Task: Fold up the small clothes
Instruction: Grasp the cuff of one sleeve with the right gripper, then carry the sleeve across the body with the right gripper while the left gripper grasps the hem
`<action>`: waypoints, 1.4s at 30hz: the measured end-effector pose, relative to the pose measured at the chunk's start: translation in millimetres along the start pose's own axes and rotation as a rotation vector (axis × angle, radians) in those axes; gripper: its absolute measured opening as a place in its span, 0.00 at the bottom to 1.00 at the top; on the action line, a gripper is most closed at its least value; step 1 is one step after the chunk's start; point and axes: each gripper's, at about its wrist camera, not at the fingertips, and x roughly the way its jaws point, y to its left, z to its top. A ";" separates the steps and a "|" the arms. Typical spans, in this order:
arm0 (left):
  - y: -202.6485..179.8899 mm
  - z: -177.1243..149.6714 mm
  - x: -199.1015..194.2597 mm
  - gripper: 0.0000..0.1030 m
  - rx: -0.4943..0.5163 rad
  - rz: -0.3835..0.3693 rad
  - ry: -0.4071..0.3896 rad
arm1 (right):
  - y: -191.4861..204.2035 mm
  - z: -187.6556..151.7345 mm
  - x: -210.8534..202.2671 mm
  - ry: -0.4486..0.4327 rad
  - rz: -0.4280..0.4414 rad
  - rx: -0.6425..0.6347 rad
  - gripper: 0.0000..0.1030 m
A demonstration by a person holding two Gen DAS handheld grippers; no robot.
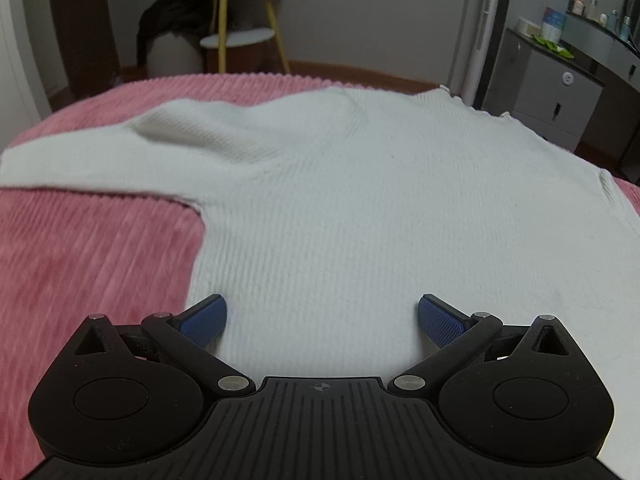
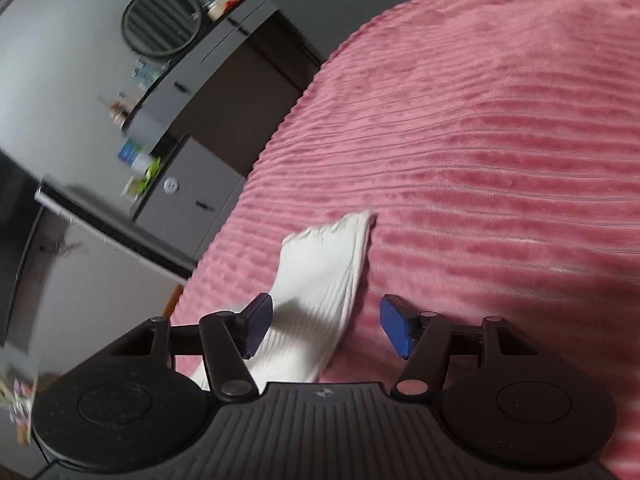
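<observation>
Left wrist view: the white sweater is running off the right and bottom edges, its lower part hiding under my left gripper; the sleeve end is getting cut off at the left edge. Bottles on the tabletop are too small to identify. Right wrist view: everything is smearing with motion blur. The white sleeve is disappearing under my right gripper, so I can't tell where it ends. Items on the cabinet are blurring past recognition. The pink bed cover is running off the right edge.
</observation>
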 end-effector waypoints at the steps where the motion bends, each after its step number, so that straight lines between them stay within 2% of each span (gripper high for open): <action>1: 2.6 -0.3 -0.9 1.00 -0.008 -0.015 -0.004 | -1.1 1.1 4.3 -0.014 0.009 0.011 0.55; 2: 5.3 -0.5 -1.9 1.00 -0.019 -0.030 -0.006 | -0.7 1.7 7.6 -0.018 0.016 0.014 0.40; 3: 7.5 -0.5 -2.9 1.00 -0.026 -0.042 -0.008 | -0.1 5.9 12.0 -0.007 0.023 0.014 0.30; 4: 9.6 -1.0 -4.8 1.00 -0.029 -0.053 -0.009 | 2.8 8.1 14.3 0.007 0.026 0.014 0.10; 6: 11.2 -1.1 -3.5 1.00 -0.025 -0.065 -0.003 | 17.4 11.6 4.9 -0.025 0.043 -0.023 0.08; 8: 12.6 -0.8 -2.5 1.00 -0.012 -0.075 0.005 | 43.3 4.5 -9.4 -0.070 0.062 -0.124 0.08; 12: 20.8 1.4 -3.6 1.00 -0.040 -0.114 0.022 | 112.6 -33.8 -47.7 -0.092 0.203 -0.358 0.08; 17: 28.2 3.0 -13.1 1.00 -0.061 -0.158 0.027 | 203.6 -140.4 -97.6 -0.022 0.491 -0.645 0.08; 20: 26.8 7.1 -24.7 1.00 -0.064 -0.177 0.034 | 236.1 -216.3 -105.6 0.059 0.591 -0.750 0.11; 21: 26.2 9.5 -31.4 1.00 -0.062 -0.191 0.024 | 242.6 -242.4 -102.9 0.112 0.595 -0.788 0.16; 22: 25.3 11.7 -39.1 1.00 -0.052 -0.205 0.009 | 245.9 -263.5 -98.4 0.178 0.585 -0.812 0.30; 23: 23.8 14.8 -46.7 1.00 -0.033 -0.218 -0.007 | 243.8 -278.5 -96.1 0.227 0.580 -0.810 0.34; 24: 21.3 18.5 -54.2 1.00 -0.001 -0.232 -0.026 | 237.5 -286.6 -97.1 0.244 0.584 -0.795 0.34; 25: 17.2 23.9 -61.8 1.00 0.038 -0.242 -0.048 | 229.3 -291.4 -100.6 0.229 0.574 -0.782 0.34; 27: 8.3 35.0 -68.9 1.00 0.069 -0.276 -0.067 | 210.0 -293.5 -109.7 0.162 0.502 -0.775 0.35; 30: -13.0 52.3 -59.6 1.00 0.039 -0.423 -0.014 | 179.1 -280.1 -110.5 0.142 0.396 -0.691 0.35; 32: -35.2 58.2 -39.6 0.97 0.042 -0.475 0.033 | 165.4 -268.7 -108.4 0.171 0.370 -0.612 0.35; 33: -45.0 60.0 -28.6 0.93 0.051 -0.479 0.054 | 158.7 -260.6 -102.2 0.178 0.364 -0.583 0.35; 35: -57.7 63.3 -4.2 0.69 0.043 -0.484 0.113 | 149.1 -253.8 -98.0 0.177 0.354 -0.566 0.35; 37: -63.8 64.5 17.0 0.68 0.024 -0.465 0.150 | 139.2 -256.6 -88.0 0.193 0.350 -0.557 0.35; 39: -65.4 65.0 28.2 0.68 0.020 -0.438 0.153 | 133.5 -259.1 -76.0 0.227 0.339 -0.532 0.35; 42: -60.3 60.7 43.7 0.66 -0.062 -0.498 0.206 | 131.0 -262.5 -66.9 0.256 0.339 -0.506 0.35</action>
